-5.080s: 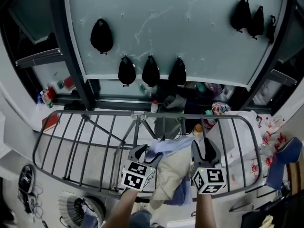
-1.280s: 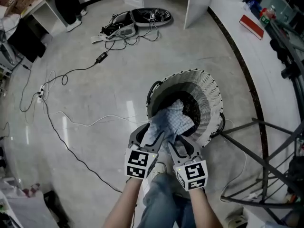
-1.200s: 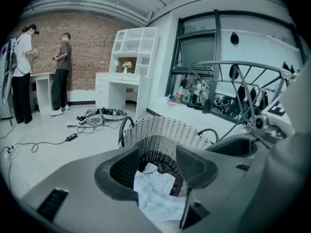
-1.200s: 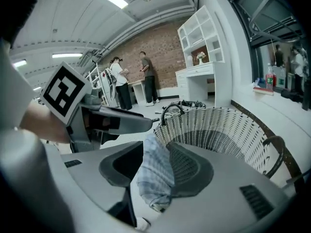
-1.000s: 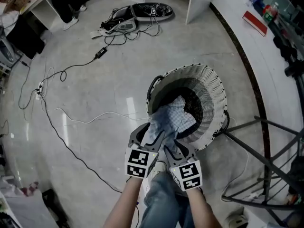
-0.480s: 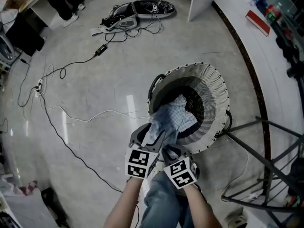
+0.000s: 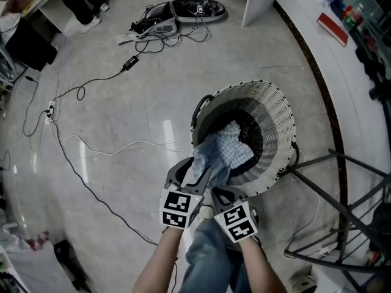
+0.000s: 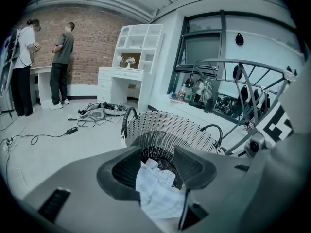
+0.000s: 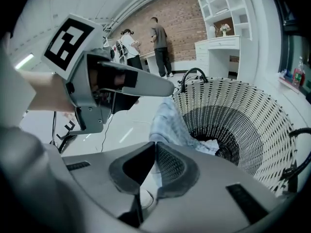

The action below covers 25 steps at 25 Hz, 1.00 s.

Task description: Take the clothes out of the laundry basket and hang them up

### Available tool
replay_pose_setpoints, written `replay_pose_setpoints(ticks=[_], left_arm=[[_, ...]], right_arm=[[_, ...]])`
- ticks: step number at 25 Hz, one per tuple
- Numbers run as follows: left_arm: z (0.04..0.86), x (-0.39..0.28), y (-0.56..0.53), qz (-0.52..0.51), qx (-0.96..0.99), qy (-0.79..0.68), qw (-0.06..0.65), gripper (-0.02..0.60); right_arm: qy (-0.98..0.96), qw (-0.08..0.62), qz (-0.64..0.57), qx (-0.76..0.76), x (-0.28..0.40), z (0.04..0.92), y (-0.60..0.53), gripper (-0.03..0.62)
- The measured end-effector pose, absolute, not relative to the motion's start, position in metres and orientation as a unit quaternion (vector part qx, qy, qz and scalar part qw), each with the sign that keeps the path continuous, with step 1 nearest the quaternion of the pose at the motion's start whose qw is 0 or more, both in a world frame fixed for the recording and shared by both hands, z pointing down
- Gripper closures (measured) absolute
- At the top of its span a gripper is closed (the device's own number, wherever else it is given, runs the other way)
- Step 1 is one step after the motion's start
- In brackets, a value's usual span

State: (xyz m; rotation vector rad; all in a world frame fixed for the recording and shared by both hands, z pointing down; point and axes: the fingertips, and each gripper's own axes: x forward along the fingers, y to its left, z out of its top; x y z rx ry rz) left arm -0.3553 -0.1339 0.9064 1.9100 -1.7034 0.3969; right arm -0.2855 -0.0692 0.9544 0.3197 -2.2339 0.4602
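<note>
floor (image 7: 122,108): pale, polished and glossy, with streaks of glare. far left: thin cables (image 7: 64,142) trail loosely across it, a black power brick (image 7: 129,61) among them. top centre: a flat dark item with a pale rim (image 7: 194,8) lies in a tangle of leads, near a white cabinet panel (image 7: 256,5). lower centre: left gripper (image 7: 193,172), jaws wide but closing a little just now, clamped on a thick bunch of the pale checked garment (image 7: 221,151), which rises from the basket over its near rim to that gripper. right gripper (image 7: 220,194), just beside the left one, jaws just drawn together at the garment's lower edge; whether a fold is pinched there cannot be told. below both: the person's jeans (image 7: 208,258). right of centre: round white woven laundry basket (image 7: 278,112) with dark handles, upright on the floor, dark inside, the rest of the garment lying in it. right: a dark curved strip (image 7: 321,96) borders a white ledge carrying a red flat box (image 7: 333,29). lower right: grey tubular drying rack (image 7: 342,209). left gripper view adds: brick wall (image 8: 92,33), a person in a white top (image 8: 22,67) and a person in a dark top (image 8: 62,62) standing at it, white shelf unit (image 8: 133,47), tall window (image 8: 204,52).
</note>
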Motion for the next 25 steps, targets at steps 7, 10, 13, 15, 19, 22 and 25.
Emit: replay_pose_setpoints(ticks=[7, 10, 13, 15, 19, 22, 25], left_arm=[[0.881, -0.361, -0.138, 0.147, 0.71, -0.632, 0.273, 0.356], [0.867, -0.363, -0.141, 0.148, 0.71, -0.632, 0.273, 0.356], [0.847, -0.365, -0.145, 0.148, 0.712, -0.631, 0.27, 0.356], [0.831, -0.365, -0.149, 0.147, 0.714, -0.63, 0.268, 0.356], [0.795, -0.362, -0.158, 0.142, 0.719, -0.629, 0.26, 0.357], [0.764, -0.357, -0.167, 0.139, 0.727, -0.625, 0.251, 0.357], [0.733, -0.349, -0.175, 0.135, 0.737, -0.617, 0.239, 0.357]], right_arm=[[-0.901, 0.355, 0.185, 0.164, -0.279, 0.92, -0.085, 0.58], [-0.906, 0.334, 0.186, 0.182, -0.277, 0.894, -0.096, 0.58], [-0.908, 0.315, 0.188, 0.203, -0.271, 0.866, -0.11, 0.58], [-0.909, 0.301, 0.19, 0.216, -0.265, 0.847, -0.121, 0.58], [-0.909, 0.274, 0.19, 0.249, -0.253, 0.802, -0.146, 0.58], [-0.909, 0.255, 0.194, 0.267, -0.245, 0.769, -0.161, 0.582], [-0.908, 0.235, 0.197, 0.286, -0.237, 0.736, -0.173, 0.582]])
